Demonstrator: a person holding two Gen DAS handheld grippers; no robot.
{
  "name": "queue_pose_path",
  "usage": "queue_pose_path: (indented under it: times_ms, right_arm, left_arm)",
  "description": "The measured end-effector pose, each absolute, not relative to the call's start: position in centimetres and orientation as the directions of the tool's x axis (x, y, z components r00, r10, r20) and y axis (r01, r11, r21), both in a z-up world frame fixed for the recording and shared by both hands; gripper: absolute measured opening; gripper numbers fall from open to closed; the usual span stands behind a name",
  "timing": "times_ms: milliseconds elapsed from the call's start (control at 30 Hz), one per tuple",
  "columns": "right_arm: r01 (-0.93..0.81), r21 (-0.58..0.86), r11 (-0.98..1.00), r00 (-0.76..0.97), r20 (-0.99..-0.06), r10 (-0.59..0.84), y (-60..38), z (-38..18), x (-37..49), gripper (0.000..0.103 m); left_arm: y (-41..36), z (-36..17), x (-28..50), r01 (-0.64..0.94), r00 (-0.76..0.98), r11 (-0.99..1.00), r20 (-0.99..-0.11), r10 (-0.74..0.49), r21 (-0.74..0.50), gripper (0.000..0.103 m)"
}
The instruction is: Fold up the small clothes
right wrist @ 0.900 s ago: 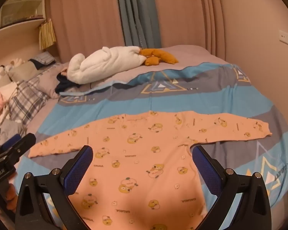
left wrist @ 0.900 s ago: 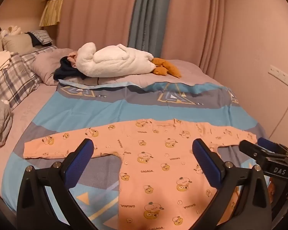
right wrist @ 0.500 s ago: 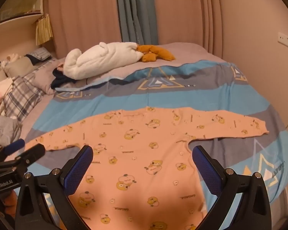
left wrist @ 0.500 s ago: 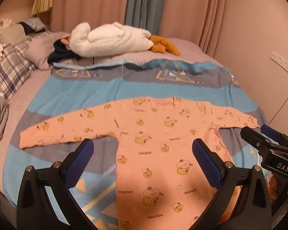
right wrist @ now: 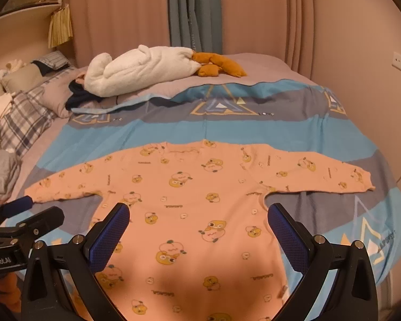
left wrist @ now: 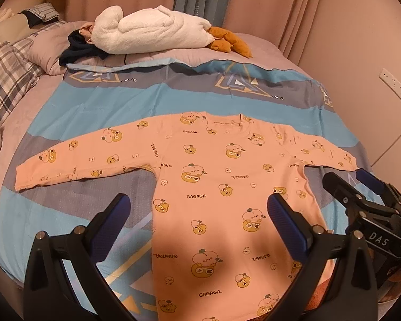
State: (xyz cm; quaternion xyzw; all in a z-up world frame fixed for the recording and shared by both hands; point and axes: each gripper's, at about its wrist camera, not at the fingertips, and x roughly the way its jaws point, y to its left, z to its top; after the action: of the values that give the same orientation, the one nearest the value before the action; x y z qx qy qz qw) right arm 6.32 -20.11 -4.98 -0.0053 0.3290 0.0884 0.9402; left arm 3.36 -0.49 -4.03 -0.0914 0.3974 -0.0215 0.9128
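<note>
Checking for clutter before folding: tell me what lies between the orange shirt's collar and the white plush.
Only the striped blue-grey blanket lies between shirt and plush, plainest in the right wrist view.

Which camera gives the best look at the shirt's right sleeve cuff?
The right wrist view: the right sleeve cuff lies fully visible there. In the left wrist view the cuff sits near the edge, close beside the right claw.

The wide bed (left wrist: 267, 50) in a mauve sheet is carrying a blue-and-grey striped duvet (left wrist: 99, 104), with a peach long-sleeved baby top printed with little ducks (left wrist: 216, 187) lying flat on it, sleeves out, and a white plush goose (left wrist: 152, 33) sitting past the duvet's far edge.
</note>
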Motion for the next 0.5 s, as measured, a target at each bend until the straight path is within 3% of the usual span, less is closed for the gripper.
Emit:
queue_pose_path:
  times_ms: [500]
  right_arm:
    - [-0.174, 0.082, 0.981, 0.752, -0.632, 0.186, -20.6, -6.1, 6.6, 0.102]
  left_arm:
    - [-1.0, -4.5, 3.3, -0.063, 0.675, 0.990, -0.736, -0.054, -0.130, 0.102]
